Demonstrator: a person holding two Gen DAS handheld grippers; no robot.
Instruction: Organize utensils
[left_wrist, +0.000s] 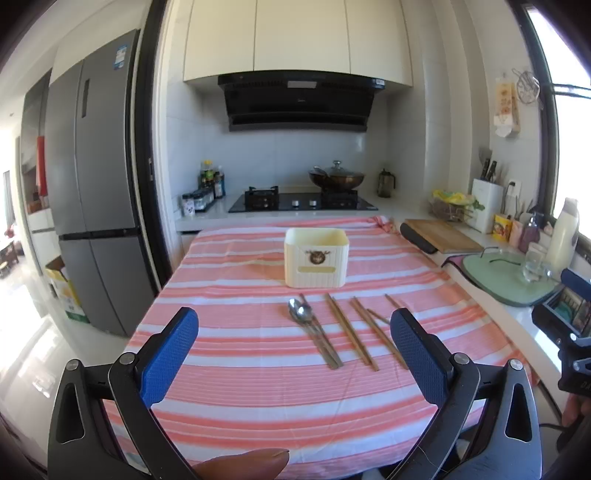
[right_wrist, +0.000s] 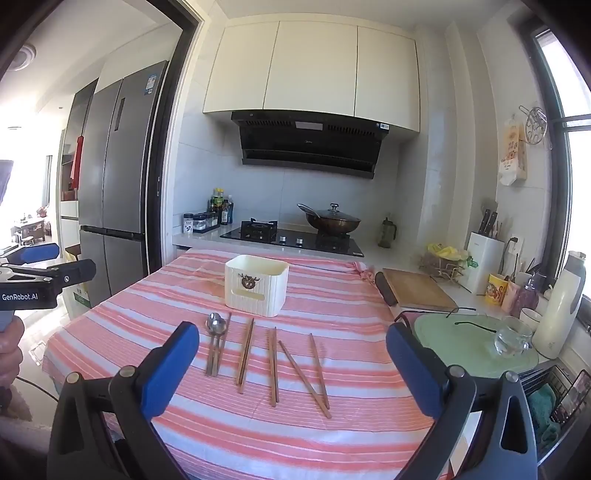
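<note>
Chopsticks (right_wrist: 275, 365) and spoons (right_wrist: 216, 326) lay mid-frame before the cream holder (right_wrist: 256, 290), unsorted; both grippers, left gripper (left_wrist: 294, 354) and right gripper (right_wrist: 292, 363), gaped wide, empty, ready.

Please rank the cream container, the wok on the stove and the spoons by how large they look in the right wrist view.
1. cream container
2. wok, farther off, so its true size is unsure
3. spoons, long but thin

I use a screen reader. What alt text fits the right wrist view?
Open right gripper hovers over a pink striped tablecloth where spoons and wooden chopsticks lie before a cream utensil box; stove and wok behind.
</note>
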